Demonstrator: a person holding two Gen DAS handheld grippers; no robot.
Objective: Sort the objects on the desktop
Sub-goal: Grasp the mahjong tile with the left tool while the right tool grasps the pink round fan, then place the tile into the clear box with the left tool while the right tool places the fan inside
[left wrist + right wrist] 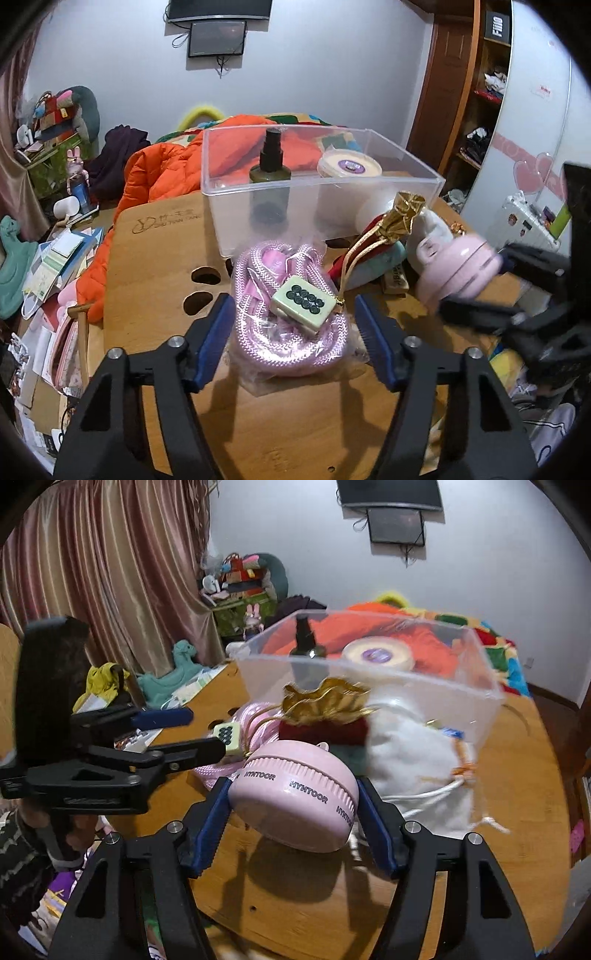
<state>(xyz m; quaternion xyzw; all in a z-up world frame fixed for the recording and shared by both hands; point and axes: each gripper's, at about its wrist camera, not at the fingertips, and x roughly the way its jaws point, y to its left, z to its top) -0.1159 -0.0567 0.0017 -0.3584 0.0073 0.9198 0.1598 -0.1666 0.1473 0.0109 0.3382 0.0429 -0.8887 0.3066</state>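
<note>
Currently right gripper [291,812] clamps the round pink plastic HYNTOOR gadget [295,797] mid-desk, left gripper [295,332] open astride the bagged pink braided rope [291,314]; smooth casing may slip out.

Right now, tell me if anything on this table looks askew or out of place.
The pink device sits tilted in the right gripper, one edge raised off the table. The mahjong tile lies loose on top of the bagged pink rope, between the left gripper's fingers. Nothing looks spilled or broken.
</note>
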